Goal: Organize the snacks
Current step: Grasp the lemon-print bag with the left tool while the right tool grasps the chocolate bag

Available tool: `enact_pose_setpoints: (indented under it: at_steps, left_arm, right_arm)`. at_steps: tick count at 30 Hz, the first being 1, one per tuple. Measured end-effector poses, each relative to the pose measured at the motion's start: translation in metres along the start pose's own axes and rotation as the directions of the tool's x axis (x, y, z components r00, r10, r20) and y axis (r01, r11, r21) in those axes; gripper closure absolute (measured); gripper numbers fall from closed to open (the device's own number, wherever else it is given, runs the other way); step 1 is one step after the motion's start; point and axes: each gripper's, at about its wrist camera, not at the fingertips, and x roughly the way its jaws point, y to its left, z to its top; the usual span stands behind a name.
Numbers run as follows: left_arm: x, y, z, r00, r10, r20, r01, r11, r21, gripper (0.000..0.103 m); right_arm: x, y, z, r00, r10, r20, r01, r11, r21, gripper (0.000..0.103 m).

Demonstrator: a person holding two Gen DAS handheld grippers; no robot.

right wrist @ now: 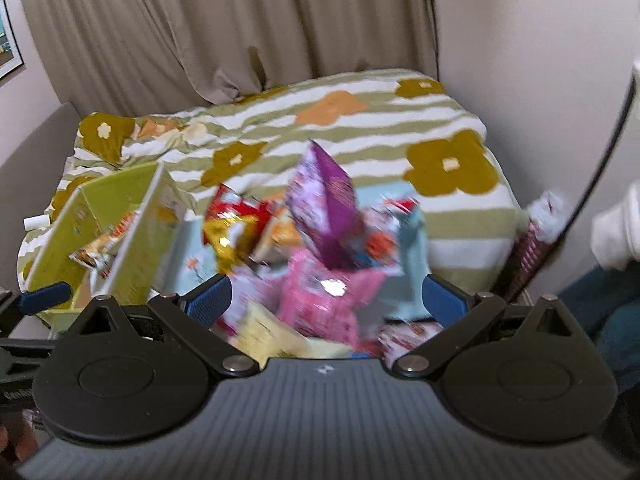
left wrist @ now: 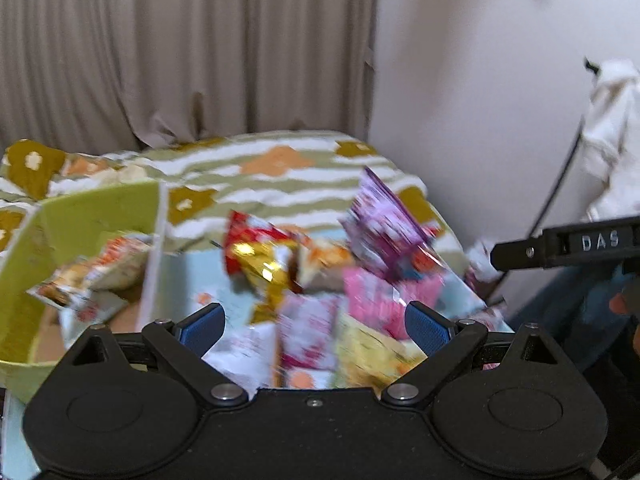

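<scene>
A pile of snack packets lies on a light blue sheet: a red and gold packet point(left wrist: 260, 258) point(right wrist: 230, 224), a tall purple packet point(left wrist: 386, 220) point(right wrist: 326, 204), a pink packet point(left wrist: 374, 300) point(right wrist: 324, 300) and a pale yellow one point(left wrist: 368, 356) point(right wrist: 272, 334). A green box point(left wrist: 76, 216) point(right wrist: 104, 208) stands to the left and holds an orange and white packet point(left wrist: 96, 272) point(right wrist: 102, 250). My left gripper point(left wrist: 316, 326) is open and empty above the near side of the pile. My right gripper point(right wrist: 326, 300) is open and empty above the pink packet. Both views are blurred.
The snacks sit on a bed with a striped floral blanket point(left wrist: 280, 168) point(right wrist: 360, 120). Curtains point(left wrist: 180, 48) hang behind and a wall point(left wrist: 480, 60) stands at right. The right gripper's body point(left wrist: 568, 246) shows at the left view's right edge. A left finger point(right wrist: 44, 298) shows at the right view's left edge.
</scene>
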Motion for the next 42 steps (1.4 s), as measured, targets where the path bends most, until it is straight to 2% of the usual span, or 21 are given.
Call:
enact_pose_setpoints:
  at_steps: [6,9,21,28,31,36,42]
  left_arm:
    - [0.044,-0.028,-0.021,0.992,-0.074,-0.101,0.08,0.995,0.058,0.004]
    - [0.062,-0.035,-0.03,0.987,-0.08,-0.14,0.093,0.992,0.082,0.004]
    - [0.12,-0.041,-0.048,0.957,-0.139,-0.254,0.168,0.981,0.098,0.004]
    - [0.14,-0.039,-0.053,0.935,-0.177,-0.307,0.21,0.975,0.078,0.006]
    - [0.143,-0.034,-0.054,0.926,-0.199,-0.32,0.227,0.972,0.055,0.013]
    - [0.143,-0.03,-0.052,0.922,-0.225,-0.315,0.249,0.968,0.04,0.023]
    - [0.139,-0.027,-0.052,0.924,-0.214,-0.318,0.24,0.97,0.044,0.025]
  right_arm:
    - [0.017,-0.035,-0.022,0.998,0.013,-0.064,-0.009,0.998,0.065,0.0]
    - [0.029,-0.044,-0.031,0.996,0.02,-0.086,-0.012,0.996,0.091,0.0]
    - [0.071,-0.057,-0.056,0.989,0.023,-0.148,0.005,0.982,0.19,0.0]
    - [0.085,-0.059,-0.061,0.985,0.018,-0.174,0.025,0.97,0.241,0.0]
    - [0.091,-0.058,-0.063,0.983,0.01,-0.186,0.038,0.966,0.254,0.0]
    - [0.1,-0.06,-0.065,0.98,0.004,-0.201,0.053,0.958,0.28,0.0]
    - [0.111,-0.059,-0.066,0.976,0.002,-0.219,0.064,0.953,0.295,0.0]
